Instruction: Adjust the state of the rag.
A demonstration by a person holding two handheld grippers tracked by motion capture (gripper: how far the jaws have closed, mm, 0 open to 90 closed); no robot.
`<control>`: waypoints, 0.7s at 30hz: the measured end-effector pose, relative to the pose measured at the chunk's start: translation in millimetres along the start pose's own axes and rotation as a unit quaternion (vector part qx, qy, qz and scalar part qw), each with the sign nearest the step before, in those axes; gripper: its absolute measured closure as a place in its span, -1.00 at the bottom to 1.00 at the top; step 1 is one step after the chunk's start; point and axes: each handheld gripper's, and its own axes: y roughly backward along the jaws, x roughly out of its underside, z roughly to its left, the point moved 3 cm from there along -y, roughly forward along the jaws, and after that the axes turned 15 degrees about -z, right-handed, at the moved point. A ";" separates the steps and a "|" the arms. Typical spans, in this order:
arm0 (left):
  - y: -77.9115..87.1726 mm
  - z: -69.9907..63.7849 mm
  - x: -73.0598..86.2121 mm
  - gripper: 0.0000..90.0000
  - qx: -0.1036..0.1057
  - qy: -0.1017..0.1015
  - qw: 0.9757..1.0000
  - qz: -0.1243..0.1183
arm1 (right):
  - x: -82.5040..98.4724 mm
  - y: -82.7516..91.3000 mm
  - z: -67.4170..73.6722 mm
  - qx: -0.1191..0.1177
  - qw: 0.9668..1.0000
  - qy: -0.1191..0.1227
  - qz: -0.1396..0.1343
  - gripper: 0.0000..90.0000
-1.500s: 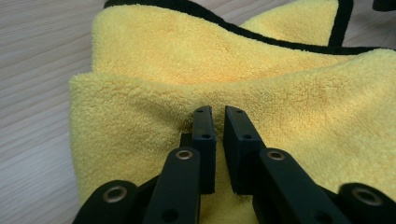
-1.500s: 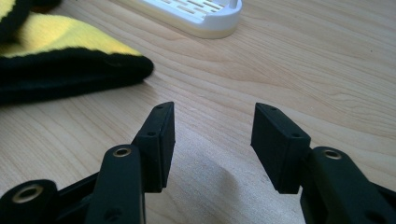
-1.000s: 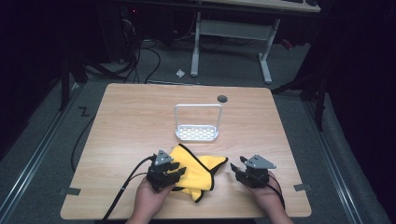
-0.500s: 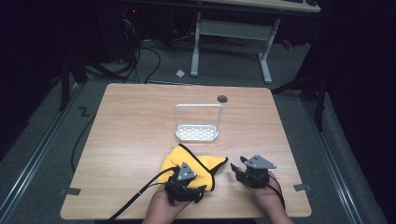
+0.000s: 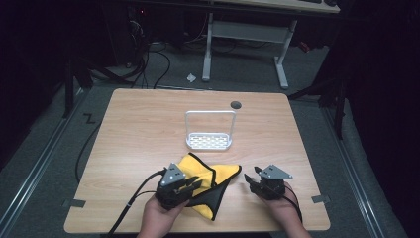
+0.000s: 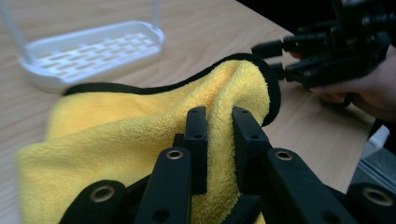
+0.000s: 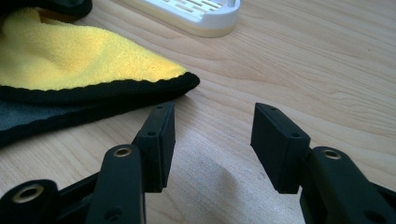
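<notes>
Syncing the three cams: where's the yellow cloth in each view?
High view: yellow cloth low centre, in front of the white rack.
Left gripper view: fills the centre-left, a fold pinched between the left gripper fingers.
Right gripper view: upper left, black hem facing the camera.
Shared landmark: the white rack.

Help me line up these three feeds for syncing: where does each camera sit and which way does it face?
High view: above the person's side, facing forward and down on the table; both hands, both grippers.
Left gripper view: on the left gripper, facing along its jaws, closed on the yellow cloth.
Right gripper view: on the right gripper, jaws open over bare wood.
All share the cloth and the white rack.
</notes>
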 end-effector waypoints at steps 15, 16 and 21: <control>77.5 106.4 30.4 0.70 -0.131 0.081 0.988 -0.019 | 1.9 -2.8 3.9 -0.002 1.000 0.005 0.007 0.12; 80.8 112.9 34.7 0.70 -0.138 0.085 0.987 -0.013 | 1.9 -3.0 4.2 -0.003 1.000 0.005 0.008 0.12; 87.6 132.7 54.3 0.68 -0.156 0.107 0.982 0.015 | 1.4 -2.6 6.5 -0.004 1.000 0.005 0.008 0.14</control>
